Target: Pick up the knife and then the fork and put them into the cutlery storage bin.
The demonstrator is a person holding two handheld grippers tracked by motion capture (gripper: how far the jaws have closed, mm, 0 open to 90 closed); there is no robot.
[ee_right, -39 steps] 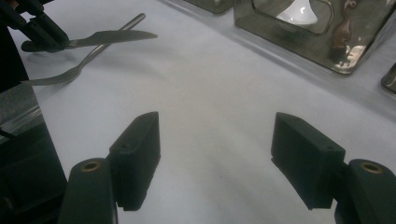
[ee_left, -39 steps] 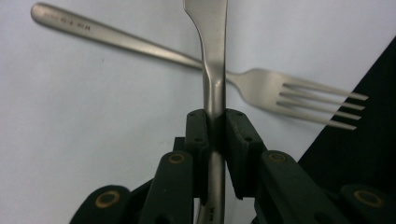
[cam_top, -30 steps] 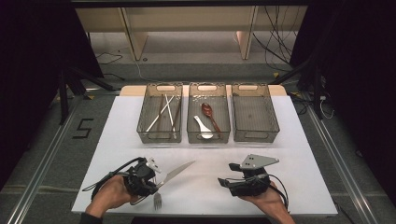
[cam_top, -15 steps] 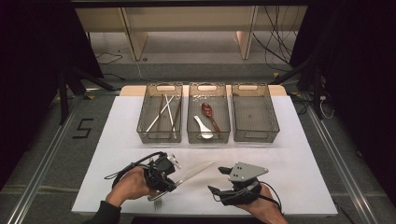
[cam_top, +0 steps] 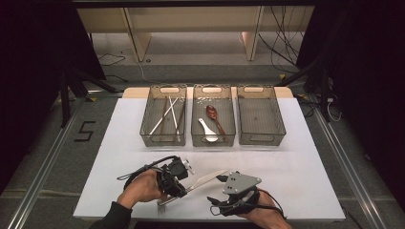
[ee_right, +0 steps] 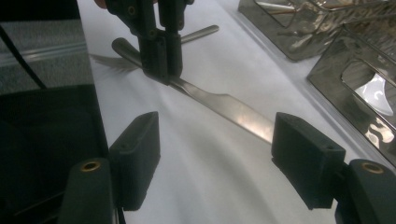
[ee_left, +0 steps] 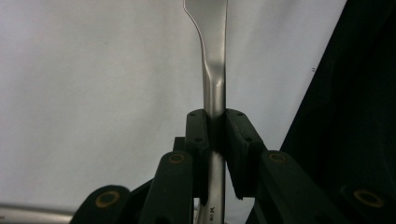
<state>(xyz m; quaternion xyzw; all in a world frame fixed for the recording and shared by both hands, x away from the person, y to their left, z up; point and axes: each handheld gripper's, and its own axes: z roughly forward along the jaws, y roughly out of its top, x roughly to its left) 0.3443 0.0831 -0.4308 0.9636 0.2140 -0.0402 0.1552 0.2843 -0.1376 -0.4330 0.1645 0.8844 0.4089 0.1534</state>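
Left bin holds chopsticks, middle bin two spoons, right bin nothing; left gripper pinches knife by handle above table, blade toward spread right gripper.

Both grippers are showing black bodies, blocky two-jaw build. Left gripper is carrying a small silver-grey fitting on top and trailing a black cable that is looping out past the wrist. Right gripper is wearing a grey three-cornered plate with dark dots at its corners; a black cable is running back along the hand. Jaw arms are showing brass-coloured ringed pivots; rectangular black pads are matte, with small recessed screws showing in the left gripper view. The person is wearing a dark sleeve on the left forearm.
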